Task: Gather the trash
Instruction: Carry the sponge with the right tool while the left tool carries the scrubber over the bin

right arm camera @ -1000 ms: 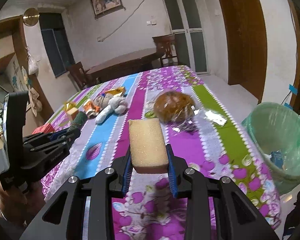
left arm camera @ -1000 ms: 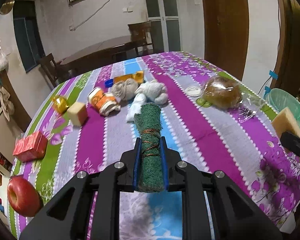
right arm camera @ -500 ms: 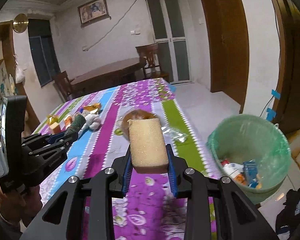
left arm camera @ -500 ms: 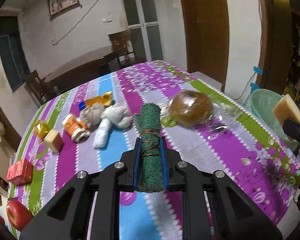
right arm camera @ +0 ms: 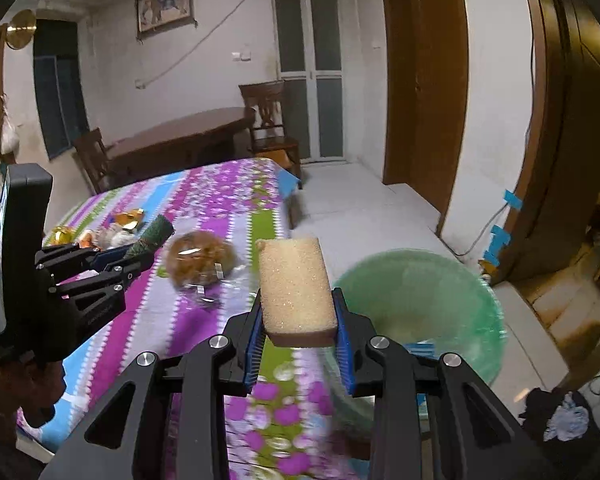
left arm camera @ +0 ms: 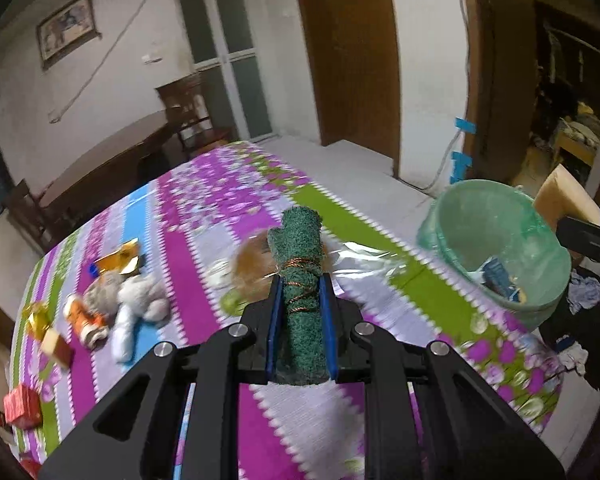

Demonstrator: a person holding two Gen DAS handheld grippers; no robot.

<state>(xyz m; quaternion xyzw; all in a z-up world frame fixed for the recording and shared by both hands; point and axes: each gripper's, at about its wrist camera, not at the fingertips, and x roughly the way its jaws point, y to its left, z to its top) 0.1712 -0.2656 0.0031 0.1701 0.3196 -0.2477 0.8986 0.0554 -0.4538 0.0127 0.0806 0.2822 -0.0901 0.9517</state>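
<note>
My left gripper (left arm camera: 300, 292) is shut on a rolled green scouring pad (left arm camera: 300, 280) tied with copper wire, held above the striped tablecloth (left arm camera: 204, 296). My right gripper (right arm camera: 298, 304) is shut on a yellow sponge (right arm camera: 294, 284), held near the table's right edge beside the green-lined trash bin (right arm camera: 432, 304). The bin (left arm camera: 492, 240) holds some packaging. The right gripper with the sponge (left arm camera: 566, 200) shows at the right edge of the left wrist view, over the bin's far rim. The left gripper (right arm camera: 140, 252) with the scouring pad (right arm camera: 154, 234) shows at left in the right wrist view.
On the table lie a bagged brown bun (right arm camera: 200, 258), a white plush toy (left arm camera: 136, 308), an orange can (left arm camera: 86, 322), gold wrappers (left arm camera: 120, 258), a tan block (left arm camera: 56, 346) and a red box (left arm camera: 22, 406). Dark clothes (right arm camera: 560, 420) lie on the floor by the bin.
Both grippers have swung right toward the bin, keeping hold of their items. The bin is now larger in both views, and the sponge is beside its rim.
</note>
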